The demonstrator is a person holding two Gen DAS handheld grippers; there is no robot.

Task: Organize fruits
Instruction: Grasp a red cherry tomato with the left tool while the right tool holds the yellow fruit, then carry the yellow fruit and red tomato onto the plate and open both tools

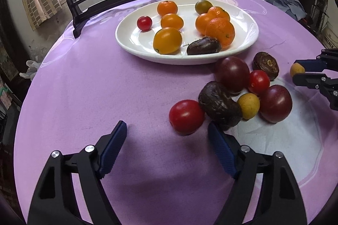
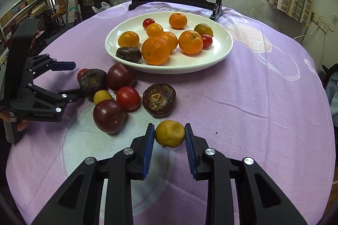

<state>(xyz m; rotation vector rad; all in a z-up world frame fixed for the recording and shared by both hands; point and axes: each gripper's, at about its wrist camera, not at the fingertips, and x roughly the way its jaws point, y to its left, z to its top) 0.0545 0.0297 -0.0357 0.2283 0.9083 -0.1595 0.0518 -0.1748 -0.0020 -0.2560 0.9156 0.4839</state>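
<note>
On the lilac-clothed worktop (image 2: 243,87), a white oval plate (image 2: 221,51) holding mandarins (image 2: 156,51), yellow-orange tomatoes (image 2: 128,39), small red tomatoes (image 2: 148,22), one greenish tomato (image 2: 203,29) and a dark brown fruit (image 2: 128,53) at its near rim; just beside the plate, loose on the cloth, a cluster of dark purple plums (image 2: 108,116), red tomatoes (image 2: 128,98), a small yellow fruit (image 2: 102,96) and wrinkled brown fruits (image 2: 158,100). Right gripper (image 2: 169,136) clamped on a yellowish round fruit (image 2: 169,133), raised off the cloth; left gripper (image 1: 166,130) fairly wide, nothing between its pads, close by a red tomato (image 1: 186,116) at the cluster's edge.
</note>
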